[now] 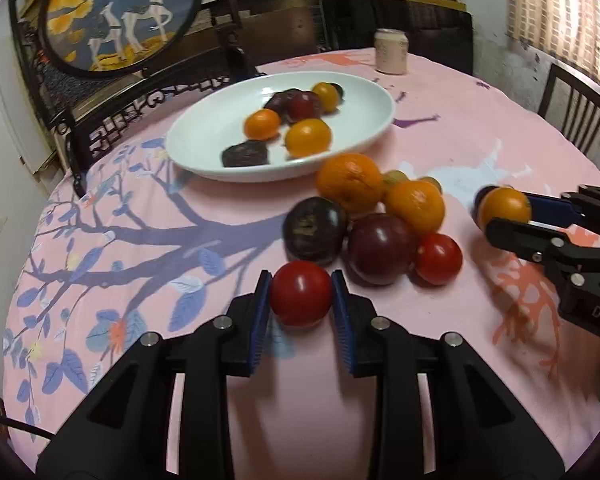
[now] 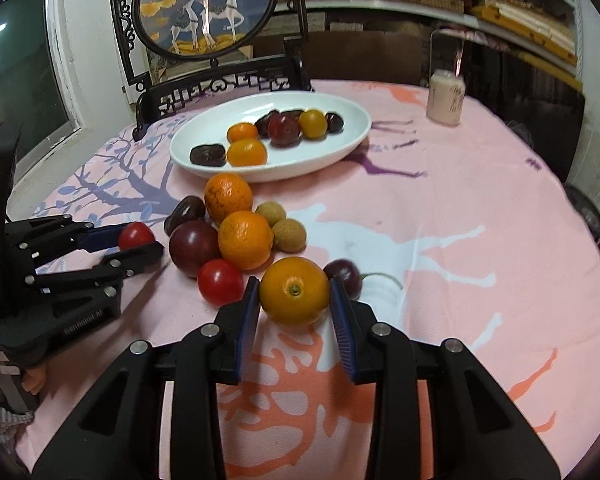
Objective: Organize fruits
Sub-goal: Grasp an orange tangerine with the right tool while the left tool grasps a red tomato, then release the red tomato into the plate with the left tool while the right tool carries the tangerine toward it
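My left gripper (image 1: 301,294) is shut on a red tomato (image 1: 300,298), just above the pink cloth; it also shows in the right wrist view (image 2: 138,240). My right gripper (image 2: 294,296) is shut on a small orange citrus (image 2: 294,291), also seen in the left wrist view (image 1: 504,208). A white oval plate (image 1: 204,136) holds several oranges and dark fruits. Between the plate and the grippers lies a pile: two oranges (image 2: 228,197), a dark plum (image 2: 194,246), a red tomato (image 2: 220,282), two longans (image 2: 289,234) and a dark date (image 2: 184,212).
A dark cherry (image 2: 344,278) lies just right of my right gripper. A pale jar (image 2: 446,98) stands at the far right of the round table. A black carved chair and a framed deer picture (image 2: 204,4) stand behind the plate.
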A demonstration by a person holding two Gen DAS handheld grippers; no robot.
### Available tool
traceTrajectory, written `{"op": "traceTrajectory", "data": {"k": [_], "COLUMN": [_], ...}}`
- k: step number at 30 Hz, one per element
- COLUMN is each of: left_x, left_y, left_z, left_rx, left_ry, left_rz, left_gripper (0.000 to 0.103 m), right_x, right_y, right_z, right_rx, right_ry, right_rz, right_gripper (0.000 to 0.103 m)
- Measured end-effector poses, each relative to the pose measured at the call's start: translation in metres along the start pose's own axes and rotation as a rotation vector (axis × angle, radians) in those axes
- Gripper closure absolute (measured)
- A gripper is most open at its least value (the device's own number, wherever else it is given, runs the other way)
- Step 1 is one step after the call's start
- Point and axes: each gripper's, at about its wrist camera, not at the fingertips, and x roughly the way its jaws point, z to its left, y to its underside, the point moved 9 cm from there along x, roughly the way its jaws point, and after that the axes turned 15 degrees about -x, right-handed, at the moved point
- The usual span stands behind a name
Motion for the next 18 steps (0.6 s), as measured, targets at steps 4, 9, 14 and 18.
{"op": "traceTrajectory", "data": {"k": [4,9,14,18], "left_x": [-0.002,-0.008,-0.011,-0.001], "left_y": [-0.005,-0.017,-0.059,-0.103], "left_z": [0.008,0.016,0.025,0.033], "left_rx": [-0.027,-0.046,-0.074,-0.108], "left_ry": [-0.025,-0.049,-0.061,-0.082], "left_rz": [-0.020,-0.055,-0.096,-0.129], "left_gripper": [0.073,0.073,0.073,0.073], "right_x": [-0.009,-0.015,-0.015,0.001], "right_y": [-0.007,-0.015,-0.038,-0.079], "right_z": [-0.005,-0.009,-0.012,-0.025], "right_rx": [-0.027,-0.050,-0.104,-0.115], "right_ry": [0.071,0.118,0.166,0.178], "right_rz": [-0.043,-0.085,-0.089,-0.083], "right_gripper": [0.068,0.068,0.068,0.068]}}
